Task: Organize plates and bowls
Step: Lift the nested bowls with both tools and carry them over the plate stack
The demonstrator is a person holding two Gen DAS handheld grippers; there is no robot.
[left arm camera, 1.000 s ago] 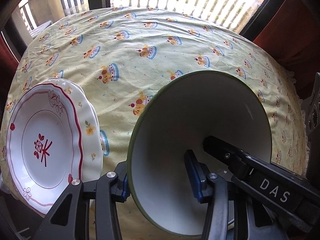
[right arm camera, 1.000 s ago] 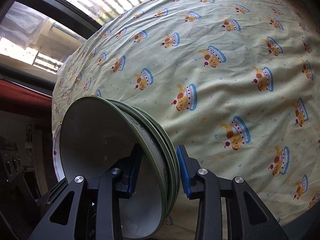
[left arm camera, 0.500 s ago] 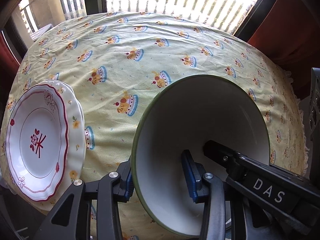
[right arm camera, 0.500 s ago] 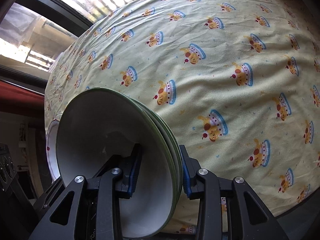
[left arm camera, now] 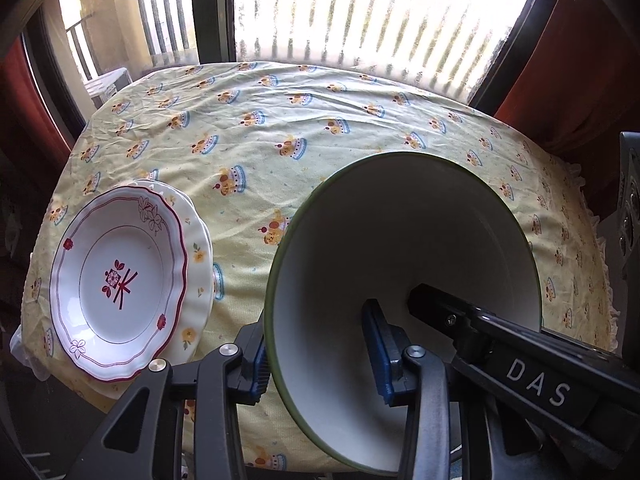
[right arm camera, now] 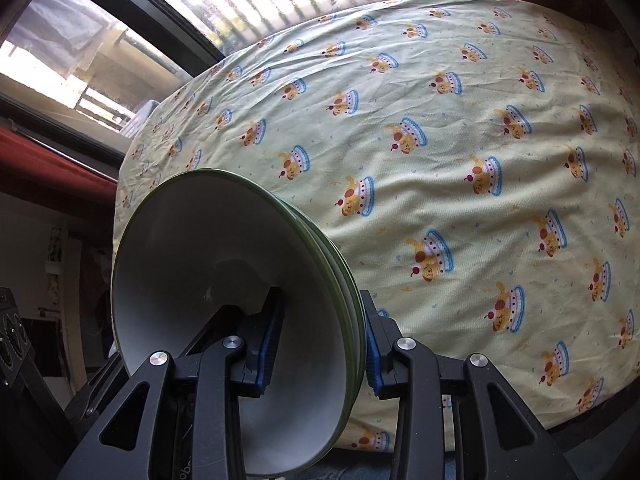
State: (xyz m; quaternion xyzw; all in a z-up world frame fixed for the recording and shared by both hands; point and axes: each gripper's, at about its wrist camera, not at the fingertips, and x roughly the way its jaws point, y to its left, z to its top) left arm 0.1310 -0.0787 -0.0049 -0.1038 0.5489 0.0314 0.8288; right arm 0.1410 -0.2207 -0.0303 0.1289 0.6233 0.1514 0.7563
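Observation:
A nested stack of white bowls with green rims [left arm camera: 400, 240] hangs tilted above the table, gripped from both sides. My left gripper [left arm camera: 320, 356] is shut on the stack's left wall, one blue pad outside and one inside. In the right wrist view my right gripper [right arm camera: 322, 344] is shut on the opposite wall of the bowls [right arm camera: 208, 260]. One of its fingers [left arm camera: 480, 328] shows inside the bowl in the left wrist view. A white plate with red trim [left arm camera: 116, 280] lies on a yellow-flowered plate [left arm camera: 198, 256] at the table's near left.
The table wears a pale yellow cloth [left arm camera: 280, 120] printed with small cakes, also wide in the right wrist view [right arm camera: 480, 160]. A barred window and red curtains [left arm camera: 580, 60] stand behind it. A dark box with knobs [right arm camera: 12, 340] sits beyond the table's side.
Both grippers have risen with the bowl stack, so the table and plates look smaller and farther away. The left jaws have drawn in slightly on the bowl wall.

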